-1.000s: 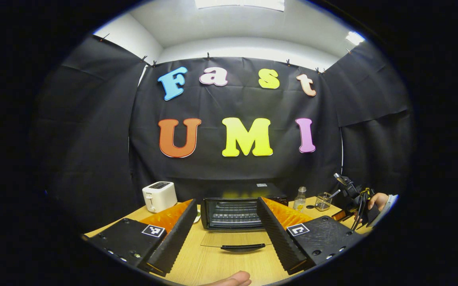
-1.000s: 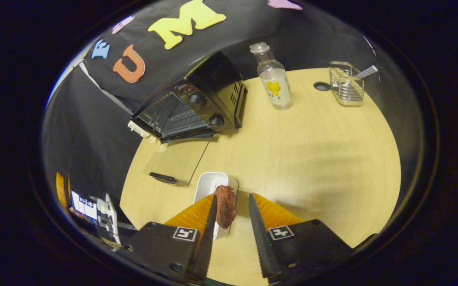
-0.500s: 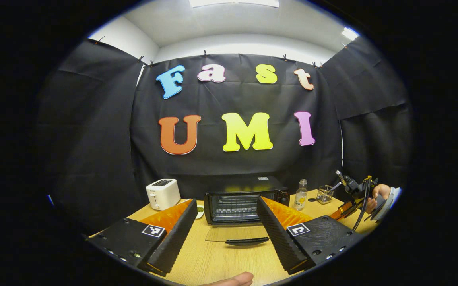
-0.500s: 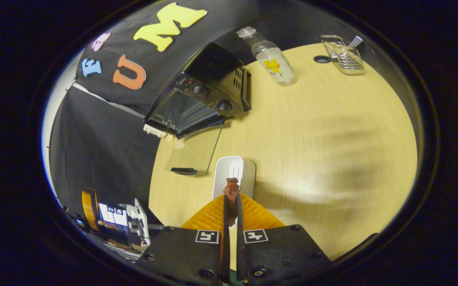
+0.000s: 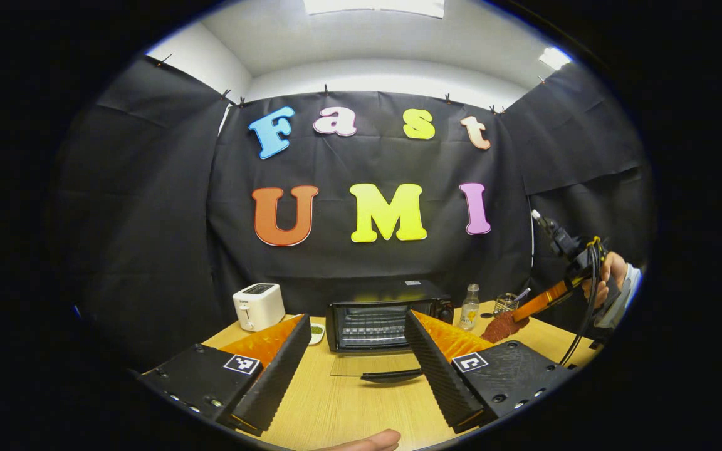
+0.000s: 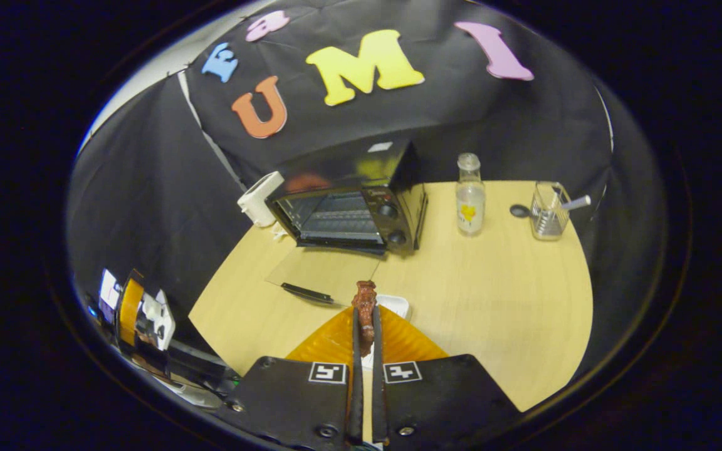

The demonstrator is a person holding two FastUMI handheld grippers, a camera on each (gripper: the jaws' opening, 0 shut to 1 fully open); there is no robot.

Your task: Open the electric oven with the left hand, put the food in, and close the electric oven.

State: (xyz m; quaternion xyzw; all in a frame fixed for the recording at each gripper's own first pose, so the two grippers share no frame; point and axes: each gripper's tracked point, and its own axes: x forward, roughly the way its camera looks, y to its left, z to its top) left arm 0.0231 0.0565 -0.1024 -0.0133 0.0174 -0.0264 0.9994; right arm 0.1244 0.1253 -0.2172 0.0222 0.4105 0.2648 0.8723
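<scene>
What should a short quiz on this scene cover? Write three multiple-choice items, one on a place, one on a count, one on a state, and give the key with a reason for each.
1. Where does the white toaster stand?
A. On top of the oven
B. On the table beside the oven, on the side away from its knobs
C. In the wire basket

2. How many knobs show on the oven's front panel in the right gripper view?
A. Two
B. Four
C. None

3. What state is the oven door in?
A. Shut
B. Folded down open, lying flat over the table
C. Taken off and leaning on the bottle

Key: 1 B, the toaster sits on the table next to the oven's knobless side. 2 A, two round knobs sit one above the other. 3 B, the glass door lies flat with its handle toward the viewer, while the right gripper holds the food above the table.
</scene>
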